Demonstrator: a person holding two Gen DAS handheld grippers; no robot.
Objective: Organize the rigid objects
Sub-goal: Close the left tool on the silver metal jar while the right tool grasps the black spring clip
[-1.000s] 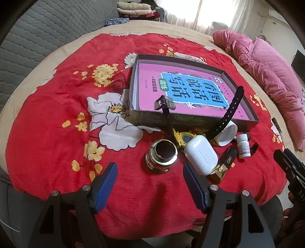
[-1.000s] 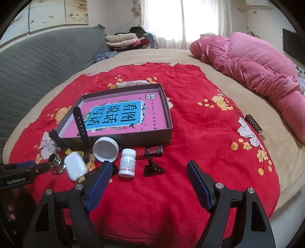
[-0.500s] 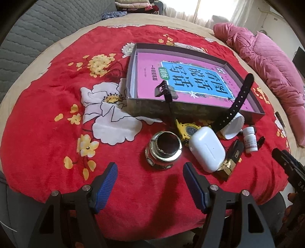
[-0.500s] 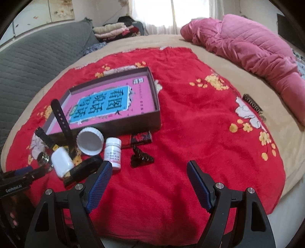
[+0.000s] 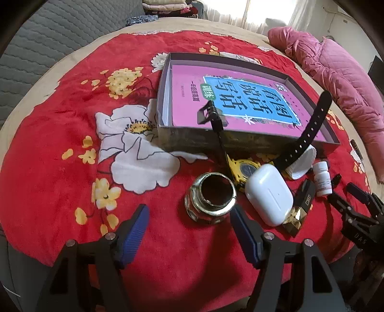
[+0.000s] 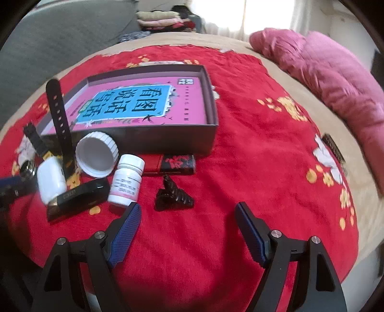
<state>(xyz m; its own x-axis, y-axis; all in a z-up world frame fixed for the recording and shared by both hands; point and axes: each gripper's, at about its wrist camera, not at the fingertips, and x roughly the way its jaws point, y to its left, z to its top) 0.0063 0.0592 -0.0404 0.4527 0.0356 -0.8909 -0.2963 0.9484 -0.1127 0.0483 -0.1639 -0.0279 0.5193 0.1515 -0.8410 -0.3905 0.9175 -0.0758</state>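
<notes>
A dark open box [image 5: 244, 140] [image 6: 168, 139] with a pink book inside lies on a red flowered blanket. In front of it sit a metal nut [image 5: 211, 200], a white earbud case [image 5: 268, 194] [image 6: 50, 180], a yellow watch [image 5: 244, 168] with black straps, a white lid [image 6: 97, 153], a white pill bottle [image 6: 126, 183] [image 5: 322, 177], a black lighter [image 6: 79, 199], a black hair clip [image 6: 174, 194] and a red-black packet [image 6: 177, 163]. My left gripper [image 5: 189, 225] is open just before the nut. My right gripper [image 6: 188, 222] is open just before the clip.
A pink quilted coat [image 6: 336, 72] lies on the bed at the right. A small dark comb-like item [image 6: 334, 146] rests on the blanket's right edge. Grey padded backing [image 5: 48, 36] runs along the left. Folded clothes [image 6: 163, 21] are stacked far back.
Both grippers have moved forward and lower toward the items: the nut now sits closer between the left fingers, and the clip and bottle are closer to the right fingers. No object has shifted.
</notes>
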